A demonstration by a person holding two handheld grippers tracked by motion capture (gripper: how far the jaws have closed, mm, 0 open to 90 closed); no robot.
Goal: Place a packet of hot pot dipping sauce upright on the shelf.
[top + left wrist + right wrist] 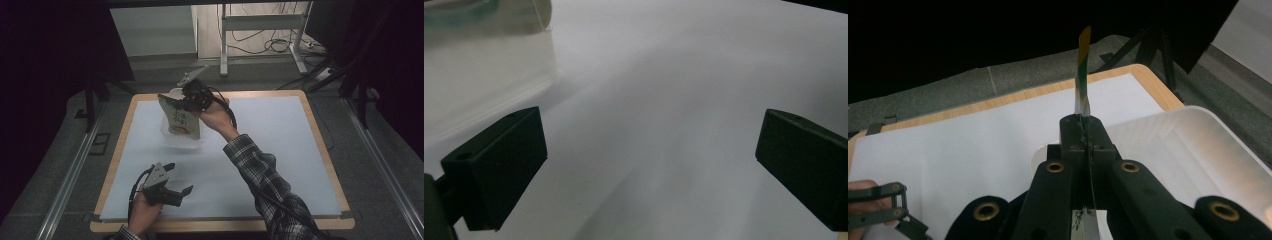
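Clamping the packet [183,121] by its top edge, the right gripper [187,102] holds it hanging upright.

The right tool [1083,131] pinches a packet [1081,75] edge-on above a clear tub [1198,145].

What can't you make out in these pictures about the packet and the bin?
- Packet: its print is too small and dim to read in the high view; in the right gripper view it is edge-on, so its faces are hidden.
- Bin: its inside is hidden by the packet in the high view and cut by the right gripper's shut jaws in the right gripper view.
- Left gripper view: the bin's wall is blurred and cut off by the top edge.
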